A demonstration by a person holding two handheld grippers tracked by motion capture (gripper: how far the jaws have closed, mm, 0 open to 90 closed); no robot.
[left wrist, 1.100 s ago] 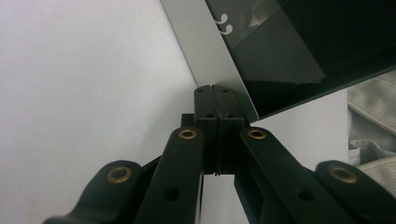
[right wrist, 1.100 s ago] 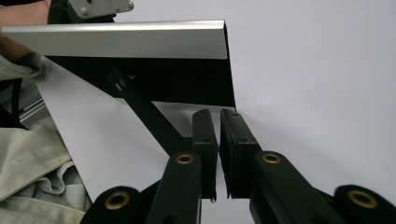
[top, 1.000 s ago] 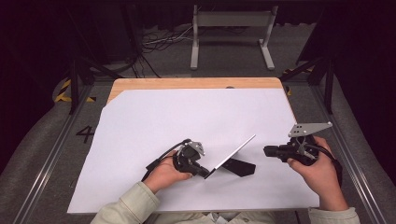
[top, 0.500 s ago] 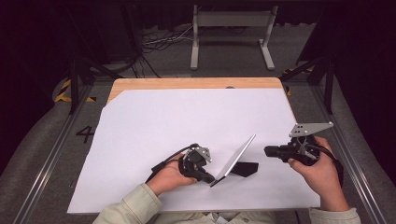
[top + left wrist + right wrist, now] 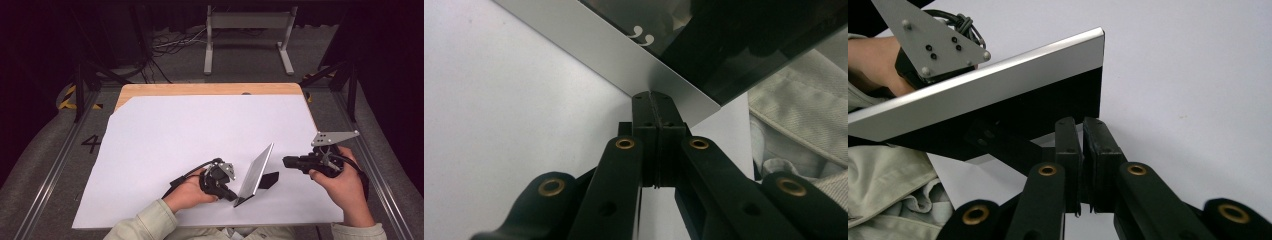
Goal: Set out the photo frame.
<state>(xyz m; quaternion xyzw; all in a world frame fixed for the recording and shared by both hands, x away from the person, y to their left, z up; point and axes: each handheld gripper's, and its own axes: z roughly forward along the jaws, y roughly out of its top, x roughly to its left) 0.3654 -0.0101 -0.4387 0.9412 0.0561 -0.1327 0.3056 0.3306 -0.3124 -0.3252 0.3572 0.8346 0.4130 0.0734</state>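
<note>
Left gripper [image 5: 235,196] is what I am working with at the near edge of the table; in the left gripper view [image 5: 655,100] its jaws are pressing together on the lower silver edge of a photo frame [image 5: 256,174], pinching that border near a corner. I am seeing the frame's dark glass [image 5: 734,45] slanting away above the pads, with a small white mark printed close to the silver strip. From the high view, the photo frame is standing tilted on the white sheet [image 5: 200,135] that is covering the wooden table [image 5: 210,89], between my two hands, propped on its black back stand [image 5: 268,180].

Right gripper [image 5: 287,161] is hovering just beside the frame's right side, with its jaws nearly together and nothing between them. In the right gripper view [image 5: 1082,125] its tips are sitting just under the frame's dark back [image 5: 1013,112], close to the stand; whether they are touching it, I cannot tell. My pale sleeve [image 5: 888,200] is showing at the lower left there.
</note>
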